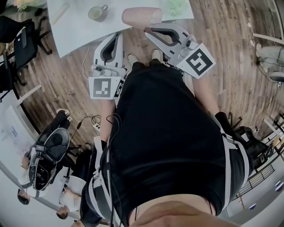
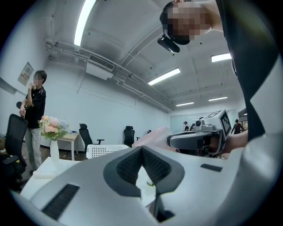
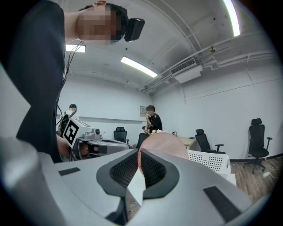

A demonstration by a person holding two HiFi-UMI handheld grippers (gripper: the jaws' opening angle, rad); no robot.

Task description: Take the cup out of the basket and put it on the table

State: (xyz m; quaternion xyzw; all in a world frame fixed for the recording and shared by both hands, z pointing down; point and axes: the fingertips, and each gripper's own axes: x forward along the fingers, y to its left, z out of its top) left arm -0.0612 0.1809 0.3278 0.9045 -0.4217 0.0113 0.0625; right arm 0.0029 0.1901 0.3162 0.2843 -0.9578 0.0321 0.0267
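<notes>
1. Cup (image 1: 142, 17): pink, textured wall, out of the basket (image 3: 210, 161); it is held on its side in the air at the near edge of the table (image 1: 75, 31)
2. Right gripper (image 1: 150, 29): jaws narrow, clamped on the cup's wall; the right gripper view shows the thin pink wall pinched between the pads (image 3: 126, 170)
3. Left gripper (image 1: 114, 41): jaws closed tip to tip, nothing between them; it points level, just left of the right gripper, tips near the table edge
4. Basket: white, perforated, beyond the cup
5. Mug (image 1: 97, 12): green, upright on the table, left of the cup and apart from it
6. Vase (image 2: 53, 150) with flowers: on the table's far left in the left gripper view
</notes>
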